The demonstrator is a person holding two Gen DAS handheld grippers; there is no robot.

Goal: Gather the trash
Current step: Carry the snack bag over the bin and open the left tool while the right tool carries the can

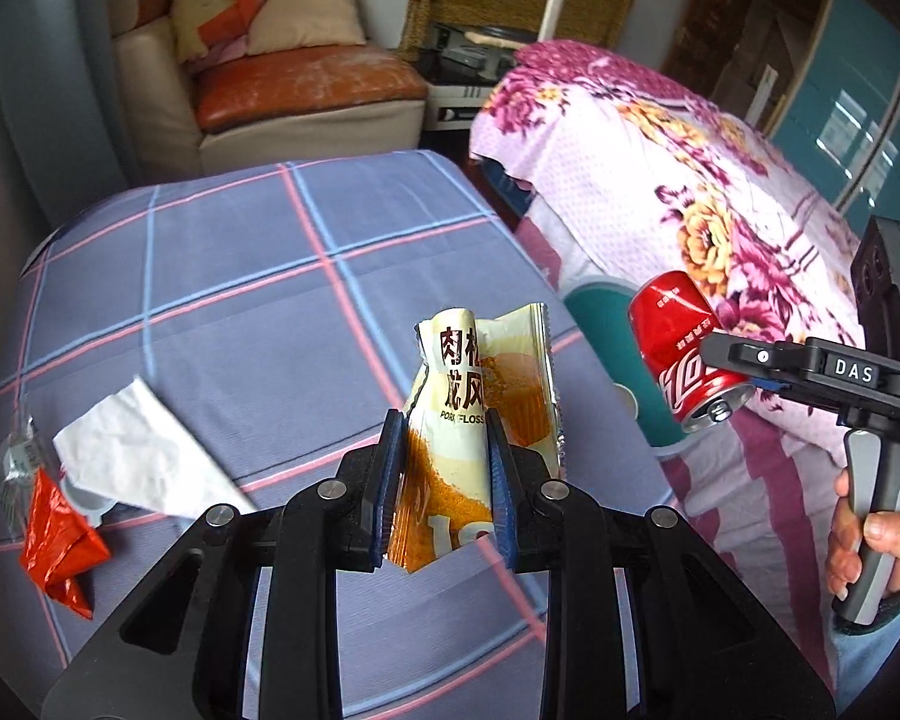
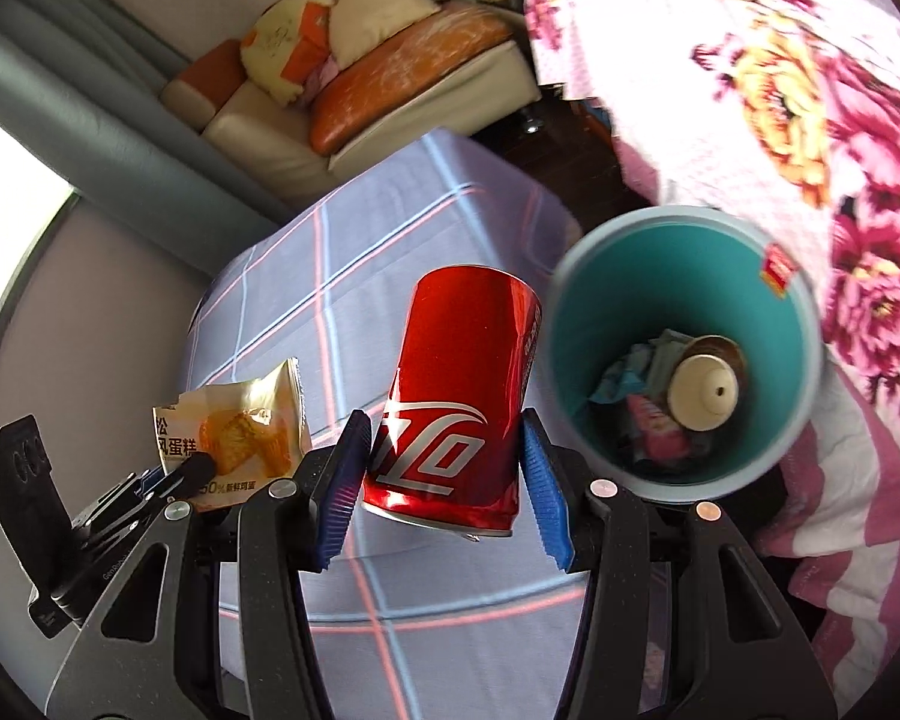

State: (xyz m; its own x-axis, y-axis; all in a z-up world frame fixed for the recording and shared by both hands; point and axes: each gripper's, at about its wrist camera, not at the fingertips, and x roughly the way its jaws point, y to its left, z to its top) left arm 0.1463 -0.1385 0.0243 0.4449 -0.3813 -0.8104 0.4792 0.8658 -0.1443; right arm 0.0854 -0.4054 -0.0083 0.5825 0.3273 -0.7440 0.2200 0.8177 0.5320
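Note:
My left gripper (image 1: 447, 468) is shut on a cream and orange pork floss cake wrapper (image 1: 480, 396), held above the checked blue cloth (image 1: 240, 300). The wrapper also shows in the right wrist view (image 2: 240, 432). My right gripper (image 2: 444, 462) is shut on a red cola can (image 2: 456, 396), held in the air just left of the teal trash bin (image 2: 684, 348). The can (image 1: 684, 348) and the bin (image 1: 606, 324) also show in the left wrist view. The bin holds several pieces of trash. A white tissue (image 1: 138, 456) and an orange-red wrapper (image 1: 60, 546) lie on the cloth at the left.
A bed with a pink floral cover (image 1: 690, 180) stands right of the bin. An orange and cream sofa with pillows (image 1: 270, 78) is at the back. A clear plastic scrap (image 1: 15, 462) lies beside the tissue. The person's hand (image 1: 876, 534) holds the right gripper's handle.

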